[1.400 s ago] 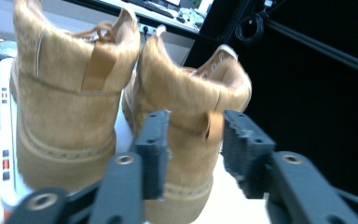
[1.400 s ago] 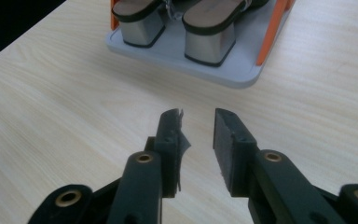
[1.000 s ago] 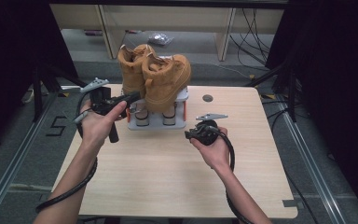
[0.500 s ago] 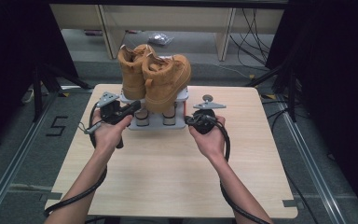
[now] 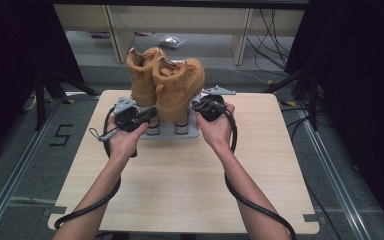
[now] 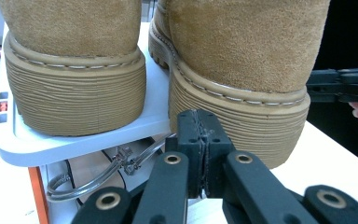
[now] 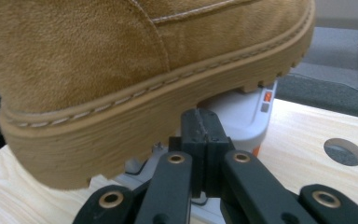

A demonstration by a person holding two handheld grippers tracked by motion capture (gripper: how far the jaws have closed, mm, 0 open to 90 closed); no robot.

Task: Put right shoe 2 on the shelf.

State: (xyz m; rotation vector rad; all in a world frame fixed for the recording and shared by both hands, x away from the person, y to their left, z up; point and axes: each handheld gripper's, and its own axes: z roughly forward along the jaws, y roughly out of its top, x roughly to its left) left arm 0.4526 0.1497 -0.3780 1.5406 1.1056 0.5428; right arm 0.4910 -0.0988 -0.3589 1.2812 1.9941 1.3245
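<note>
Your left tongs (image 6: 199, 135) are pressed fully shut with nothing between the pads, their tip just in front of the ridged heel sole of the nearer tan suede boot (image 6: 242, 60). Your right tongs (image 7: 200, 133) are likewise closed and empty, tucked just under that same boot's sole edge on its other side. Both jaws have just been closing, on nothing. Beyond the tips, the pair of boots stands on a white rack (image 5: 167, 131) at the far middle of the wooden counter (image 5: 180, 185). No boot is gripped or lifted yet; the handling appears barely begun, with everything left to do.
</note>
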